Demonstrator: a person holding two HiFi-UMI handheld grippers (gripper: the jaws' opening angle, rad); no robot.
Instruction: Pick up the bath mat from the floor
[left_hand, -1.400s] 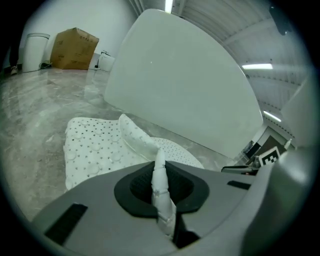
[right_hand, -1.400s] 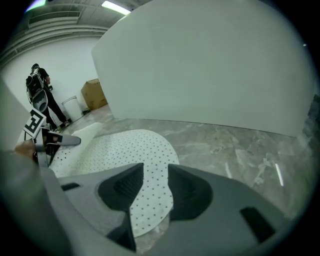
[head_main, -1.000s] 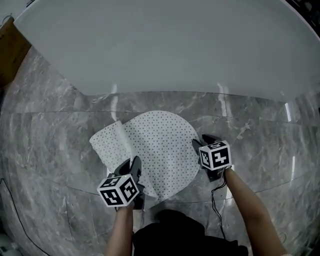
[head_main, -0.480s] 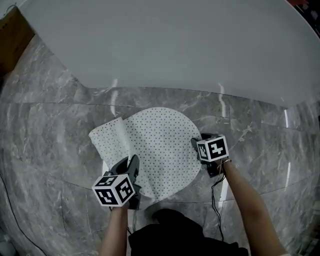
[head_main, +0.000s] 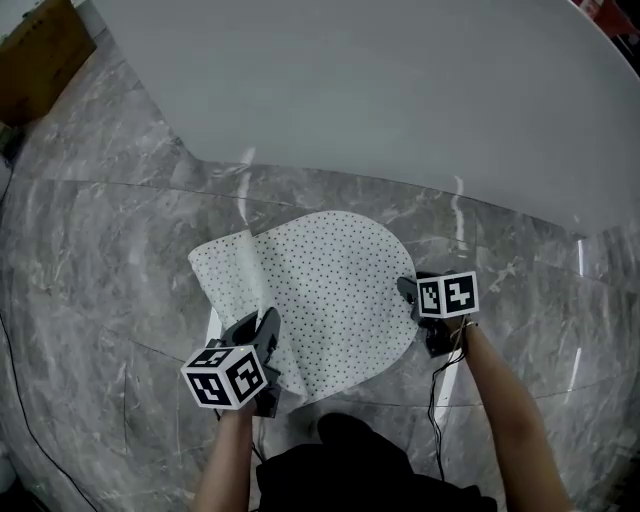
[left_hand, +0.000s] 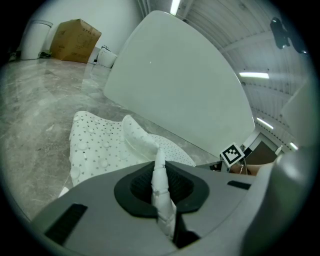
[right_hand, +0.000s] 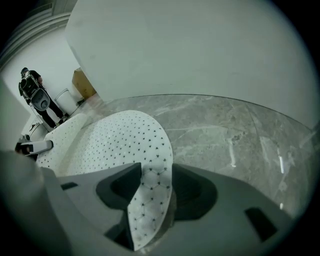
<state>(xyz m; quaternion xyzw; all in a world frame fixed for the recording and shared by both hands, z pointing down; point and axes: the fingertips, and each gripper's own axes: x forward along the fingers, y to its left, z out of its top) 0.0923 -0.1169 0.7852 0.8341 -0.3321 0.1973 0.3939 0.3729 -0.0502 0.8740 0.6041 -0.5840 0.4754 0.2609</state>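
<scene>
Head view first: bath mat (head_main: 320, 290), white with tiny dark dots, lies on the grey marble floor (head_main: 100, 250) mid-frame, with its left side folded up and over. The left gripper (head_main: 262, 325) sits at the mat's lower-left edge and the right gripper (head_main: 410, 290) at its right edge. A big white curved panel (head_main: 380, 90) fills the top, with a cardboard box (head_main: 40, 60) in the upper-left corner.

Left gripper view: the 2 jaws are clamped tight on a pinched ridge of mat (left_hand: 100, 145) that rises from the floor to them. The box (left_hand: 75, 34) is at upper left.

Right gripper view: the jaws stand wide apart and have just been opening. A curled-up bit of the mat's edge (right_hand: 115, 140) sits between them, not squeezed. A person (right_hand: 32, 95) stands far off at upper left.
</scene>
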